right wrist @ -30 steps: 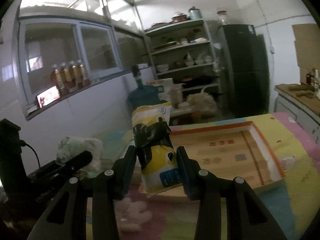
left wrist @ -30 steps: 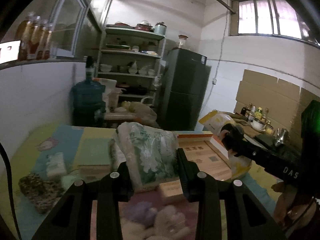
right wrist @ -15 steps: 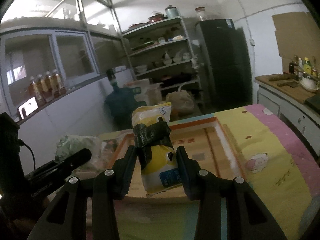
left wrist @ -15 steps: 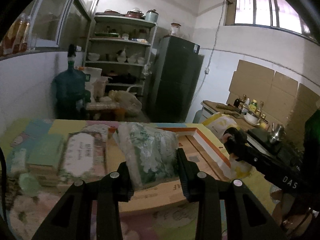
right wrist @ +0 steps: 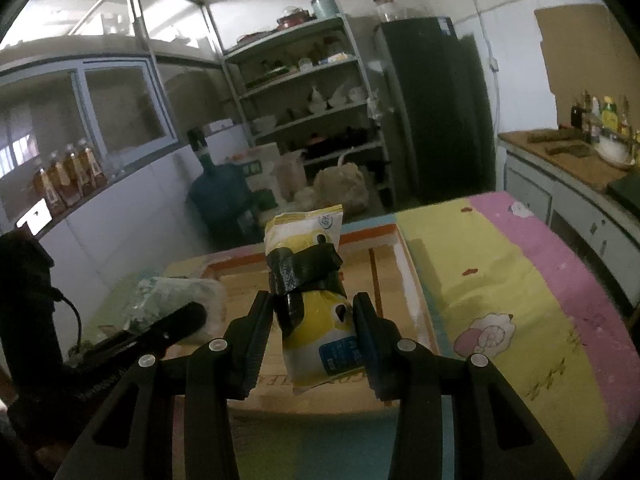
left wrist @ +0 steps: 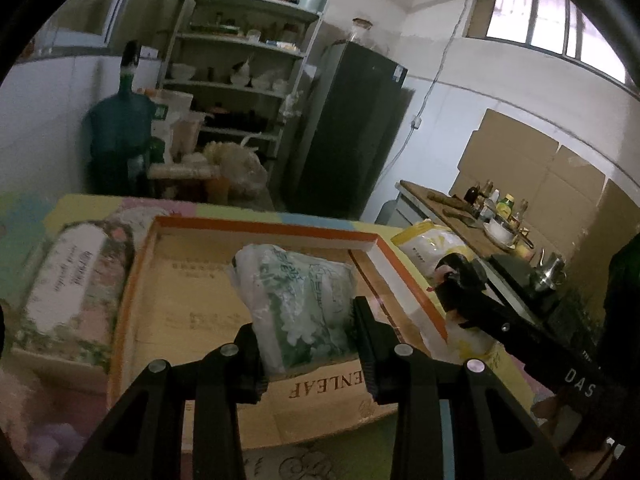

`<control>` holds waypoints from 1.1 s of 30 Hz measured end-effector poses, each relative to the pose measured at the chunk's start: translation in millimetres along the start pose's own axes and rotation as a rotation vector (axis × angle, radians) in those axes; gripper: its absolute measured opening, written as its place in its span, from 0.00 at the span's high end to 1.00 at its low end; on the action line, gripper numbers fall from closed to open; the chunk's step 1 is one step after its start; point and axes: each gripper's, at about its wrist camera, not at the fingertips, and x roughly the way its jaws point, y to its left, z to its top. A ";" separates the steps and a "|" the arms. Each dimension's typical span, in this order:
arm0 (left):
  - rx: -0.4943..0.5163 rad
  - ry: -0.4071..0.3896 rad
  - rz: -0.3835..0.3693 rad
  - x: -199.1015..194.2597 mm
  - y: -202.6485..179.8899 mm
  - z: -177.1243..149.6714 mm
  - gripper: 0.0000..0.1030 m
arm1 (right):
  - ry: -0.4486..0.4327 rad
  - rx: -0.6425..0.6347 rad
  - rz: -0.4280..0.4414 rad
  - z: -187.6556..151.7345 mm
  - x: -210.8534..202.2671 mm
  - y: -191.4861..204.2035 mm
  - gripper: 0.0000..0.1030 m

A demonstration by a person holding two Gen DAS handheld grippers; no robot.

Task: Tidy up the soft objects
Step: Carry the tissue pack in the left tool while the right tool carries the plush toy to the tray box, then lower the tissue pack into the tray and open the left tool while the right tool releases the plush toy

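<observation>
Crinkly plastic is bulging between the pads of both tools, so each soft pack is already taking as much squeeze as it needs. The left hand-held gripper (left wrist: 306, 330) is pinching a green-and-white printed tissue pack (left wrist: 298, 300) that is sticking out ahead of its fingertips, over the open cardboard tray with the orange rim (left wrist: 264, 229). The right hand-held gripper (right wrist: 312, 330) is pinching a yellow pouch bound with a black strap (right wrist: 310, 300), which is standing up ahead of its fingers, just in front of the same tray's near edge.

The step in hand looks like carrying both packs into the tray. To do it well, I would be keeping the two tools apart, since the right one is showing just to the right of the left one's fingers and the packs could knock together. The tissue pack should be going down flat on the bare cardboard floor ahead of and below the left fingers, clear of the tray wall to their right. The pouch is tall and top-heavy, so lowering it until its base is resting on the floor before the pads are spreading would help it not tip. Another floral-wrapped pack (left wrist: 74, 280) is lying outside the tray, left of the left tool, probably waiting its turn.
</observation>
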 end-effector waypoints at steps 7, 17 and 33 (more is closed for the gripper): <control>-0.016 0.047 0.003 25.9 -1.7 -2.7 0.64 | 0.064 0.035 0.013 -3.4 27.2 -13.9 0.58; -0.037 0.134 0.016 61.3 3.3 -4.9 0.64 | 0.129 0.058 -0.018 -7.7 53.1 -27.0 0.58; -0.044 0.189 0.022 86.5 5.2 -9.2 0.55 | 0.189 0.035 -0.058 -10.0 78.9 -30.3 0.58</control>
